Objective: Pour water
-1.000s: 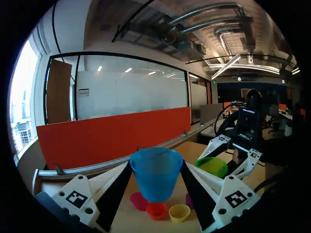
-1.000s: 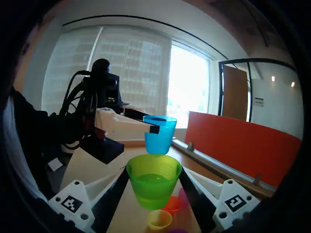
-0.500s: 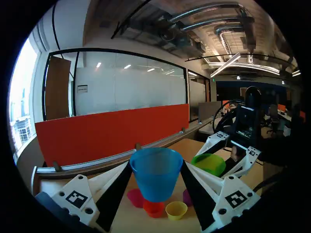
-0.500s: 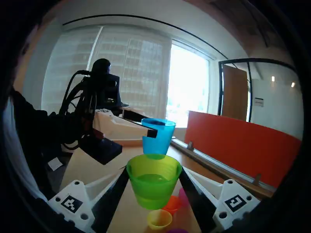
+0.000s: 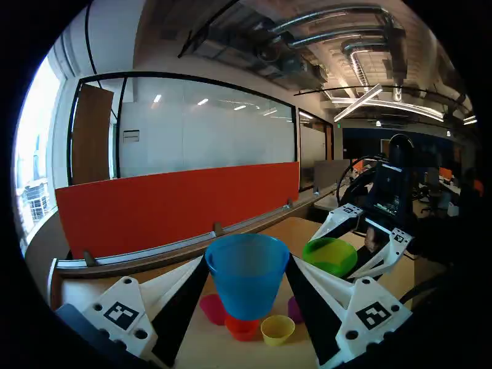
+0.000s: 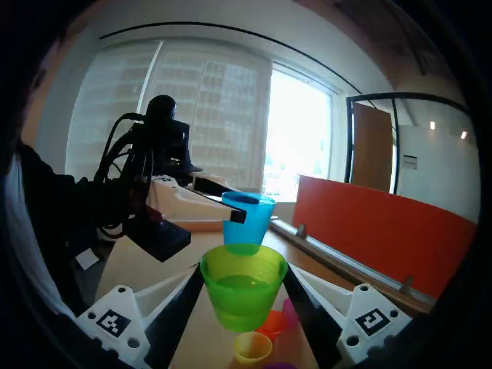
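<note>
Pre-pour stage. Left gripper (image 5: 247,270) clamped on blue cup (image 5: 247,286), upright; right gripper (image 6: 244,280) clamped on green cup (image 6: 244,301), water (image 6: 243,284) inside, near blue cup. Next, likely: green cup raised above blue cup, slow tilt.

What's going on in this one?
A person holds a gripper in each hand above a table. The left gripper is shut on a blue cup, and the right gripper is shut on a green cup that is partly filled with liquid. Both cups are upright and close together, so no pouring has begun. Four small cups sit on the table below them.
</note>
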The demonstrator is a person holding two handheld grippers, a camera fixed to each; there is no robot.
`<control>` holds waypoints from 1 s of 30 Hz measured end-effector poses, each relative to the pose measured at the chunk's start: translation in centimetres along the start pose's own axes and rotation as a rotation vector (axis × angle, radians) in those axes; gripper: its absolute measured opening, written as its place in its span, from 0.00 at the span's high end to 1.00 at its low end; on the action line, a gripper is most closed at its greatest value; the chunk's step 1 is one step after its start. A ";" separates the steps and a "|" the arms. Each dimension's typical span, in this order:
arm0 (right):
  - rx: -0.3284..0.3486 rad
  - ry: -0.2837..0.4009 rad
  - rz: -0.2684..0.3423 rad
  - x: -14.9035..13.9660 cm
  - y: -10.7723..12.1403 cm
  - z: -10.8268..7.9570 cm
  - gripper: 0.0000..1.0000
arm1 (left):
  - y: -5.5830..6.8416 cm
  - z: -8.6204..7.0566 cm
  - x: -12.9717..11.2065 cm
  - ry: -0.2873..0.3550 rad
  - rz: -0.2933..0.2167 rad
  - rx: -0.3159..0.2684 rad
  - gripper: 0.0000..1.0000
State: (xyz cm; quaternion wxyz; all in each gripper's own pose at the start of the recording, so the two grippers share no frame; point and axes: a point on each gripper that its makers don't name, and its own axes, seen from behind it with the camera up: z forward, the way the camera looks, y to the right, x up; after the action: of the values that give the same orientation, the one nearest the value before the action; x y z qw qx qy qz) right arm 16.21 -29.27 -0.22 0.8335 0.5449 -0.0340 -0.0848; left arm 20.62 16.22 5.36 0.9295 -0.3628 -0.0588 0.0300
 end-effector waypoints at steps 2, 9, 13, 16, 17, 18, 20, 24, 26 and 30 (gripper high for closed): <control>0.002 -0.006 0.000 -0.1 -0.1 -0.1 0.09 | -0.2 0.0 -0.3 -0.004 0.005 0.004 0.13; 0.010 -0.032 -0.002 -0.7 -0.1 -0.4 0.09 | -0.4 -0.2 -1.5 -0.031 0.008 0.002 0.13; 0.015 -0.051 0.004 -1.1 -0.2 -0.7 0.08 | -0.3 -0.4 -2.6 -0.053 0.020 -0.001 0.13; 0.017 -0.062 0.006 -1.5 -0.3 -0.8 0.09 | -0.2 -0.6 -3.4 -0.069 0.037 -0.002 0.13; 0.018 -0.066 0.008 -1.6 -0.3 -0.8 0.09 | -0.2 -0.6 -3.6 -0.074 0.042 -0.002 0.13; 0.019 -0.069 0.009 -1.7 -0.3 -0.9 0.08 | -0.1 -0.6 -3.9 -0.078 0.048 -0.002 0.13; 0.021 -0.077 0.014 -2.1 -0.4 -1.0 0.08 | 0.1 -0.6 -4.3 -0.082 0.055 -0.006 0.13; 0.020 -0.095 0.018 -2.8 -0.3 -1.2 0.08 | 0.6 -0.4 -5.2 -0.096 0.057 -0.023 0.13; 0.020 -0.108 0.019 -3.2 -0.3 -1.4 0.08 | 0.8 -0.4 -5.7 -0.103 0.053 -0.027 0.13; 0.022 -0.140 0.015 -4.1 -0.4 -1.6 0.08 | 0.8 -0.3 -6.6 -0.119 0.046 -0.030 0.13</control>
State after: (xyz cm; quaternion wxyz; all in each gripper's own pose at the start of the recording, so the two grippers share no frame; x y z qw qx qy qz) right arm 12.39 -27.20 -1.09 0.8236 0.5466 -0.0972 -0.1161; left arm 14.06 15.99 4.01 0.9179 -0.3755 -0.1058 0.0720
